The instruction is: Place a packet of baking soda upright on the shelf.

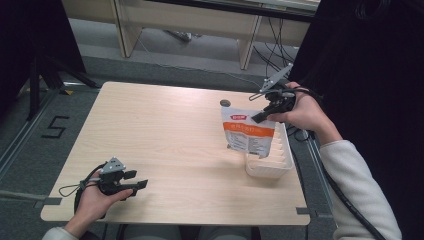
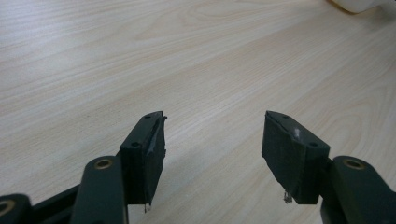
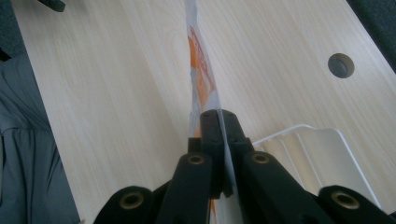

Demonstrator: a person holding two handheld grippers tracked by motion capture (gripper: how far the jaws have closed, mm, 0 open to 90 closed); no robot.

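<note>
Grey floor (image 1: pixel 165 65) around a pale wood-grain surface (image 1: pixel 165 135); black curtain (image 1: pixel 370 65) on the right, light wooden furniture legs (image 1: pixel 125 30) behind. Number 5 (image 1: pixel 54 127) marked on floor at left. Small round hole (image 1: pixel 225 103) near far edge of surface.

White ribbed tray (image 1: pixel 272 160) at right edge. Orange-and-white pouch (image 1: pixel 248 131) held upright, lower end at tray's near-left corner. Top edge of pouch pinched between closed jaws of right gripper (image 1: pixel 263 115), pads pressed flat on the film.

Left gripper (image 1: pixel 136 182) low over near-left corner, jaws wide apart, nothing between, well apart from pouch.
</note>
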